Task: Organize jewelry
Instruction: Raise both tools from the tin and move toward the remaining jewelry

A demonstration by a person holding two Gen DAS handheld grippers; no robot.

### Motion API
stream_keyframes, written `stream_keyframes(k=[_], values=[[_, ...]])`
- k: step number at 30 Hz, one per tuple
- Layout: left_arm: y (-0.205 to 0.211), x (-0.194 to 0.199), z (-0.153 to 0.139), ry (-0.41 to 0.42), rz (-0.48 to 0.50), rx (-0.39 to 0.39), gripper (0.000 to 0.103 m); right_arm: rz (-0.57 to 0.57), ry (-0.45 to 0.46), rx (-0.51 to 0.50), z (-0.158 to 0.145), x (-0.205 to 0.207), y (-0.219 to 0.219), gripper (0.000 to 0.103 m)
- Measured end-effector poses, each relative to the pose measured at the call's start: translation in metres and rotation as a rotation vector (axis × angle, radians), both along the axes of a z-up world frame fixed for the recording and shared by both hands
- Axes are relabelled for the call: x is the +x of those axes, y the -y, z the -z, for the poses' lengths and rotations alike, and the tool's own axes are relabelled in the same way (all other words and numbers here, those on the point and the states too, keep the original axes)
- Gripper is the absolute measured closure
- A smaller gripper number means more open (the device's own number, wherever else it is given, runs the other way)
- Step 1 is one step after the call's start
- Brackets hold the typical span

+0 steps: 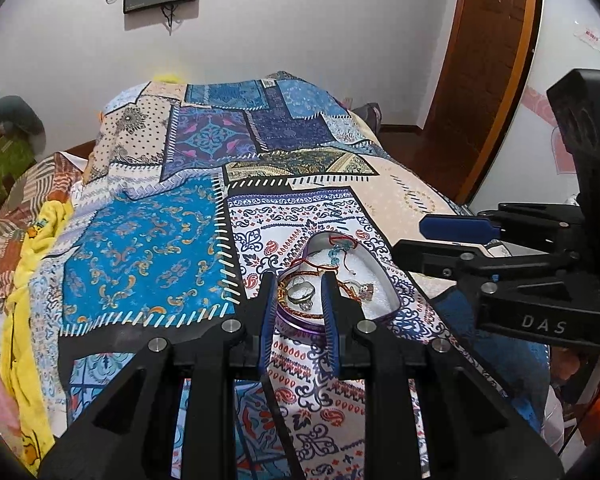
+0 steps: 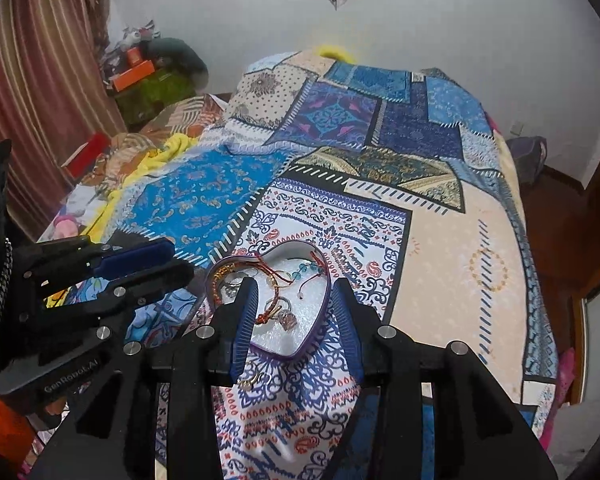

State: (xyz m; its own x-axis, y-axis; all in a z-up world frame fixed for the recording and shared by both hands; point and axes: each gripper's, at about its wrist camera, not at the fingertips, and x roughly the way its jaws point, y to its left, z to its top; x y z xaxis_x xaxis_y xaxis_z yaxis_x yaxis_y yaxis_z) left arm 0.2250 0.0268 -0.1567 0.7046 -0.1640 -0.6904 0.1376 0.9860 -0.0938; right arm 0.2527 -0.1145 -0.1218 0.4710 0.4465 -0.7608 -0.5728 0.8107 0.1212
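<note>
A purple heart-shaped tray (image 2: 324, 322) with a white lining lies on the patterned bedspread (image 2: 440, 280). It holds red cord bracelets (image 2: 274, 300), a teal bead strand (image 2: 306, 268) and silver rings (image 2: 286, 318). A small gold ring (image 2: 252, 378) lies on the bedspread just in front of the tray. My right gripper (image 2: 296, 300) is open, its fingers on either side of the tray. My left gripper (image 1: 298, 292) is open and empty over the tray's near left lobe (image 1: 300, 322). Each gripper shows from the side in the other view: the right (image 1: 452, 228) and the left (image 2: 140, 256).
The bed is covered by a patchwork spread (image 1: 148, 248). A yellow cloth (image 1: 32, 248) and other bedding lie at its left edge. Boxes and clutter (image 2: 140, 72) stand by the striped curtain. A wooden door (image 1: 492, 60) is at the right.
</note>
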Motion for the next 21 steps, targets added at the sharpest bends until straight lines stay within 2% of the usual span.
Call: stream_keyframes(k=[5, 9, 12, 21], values=[[0.002, -0.014, -0.009, 0.013, -0.004, 0.013, 0.081, 0.009, 0.023, 0.009, -0.008, -0.010, 0.007, 0.068], [0.002, -0.024, -0.012, 0.022, -0.013, 0.020, 0.072, 0.017, 0.037, 0.012, -0.013, -0.021, 0.013, 0.068], [0.002, -0.030, -0.010, 0.014, -0.016, 0.021, 0.071, 0.022, 0.037, 0.012, -0.012, -0.027, 0.017, 0.068], [0.003, -0.037, 0.019, -0.078, -0.008, 0.017, 0.068, 0.051, -0.011, -0.022, 0.010, -0.039, 0.034, 0.068]])
